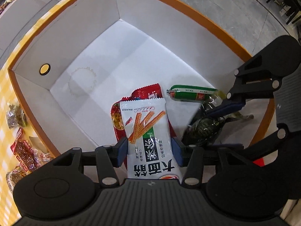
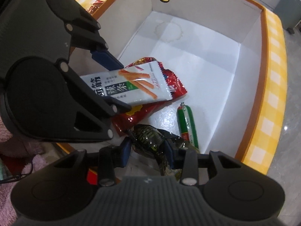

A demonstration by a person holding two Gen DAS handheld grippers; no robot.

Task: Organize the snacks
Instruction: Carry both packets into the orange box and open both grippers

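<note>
Left wrist view shows the left gripper [image 1: 149, 151] closed on a white snack packet [image 1: 148, 133], its blue pads pressing both long edges. Right wrist view shows the right gripper [image 2: 148, 153] clamped on a dark green crinkled packet [image 2: 150, 138]. Both are held inside the white box [image 1: 131, 9] with an orange rim — the white packet above a red packet [image 2: 175, 86] lying on the box floor. A green sausage stick [image 2: 188, 127] lies beside them. More snacks [image 1: 24, 150] sit outside on the yellow checked cloth [image 1: 3, 94].

white snack packet [image 1: 150, 131] printed 大面筋 and 辣条, sausage label unreadable
</note>
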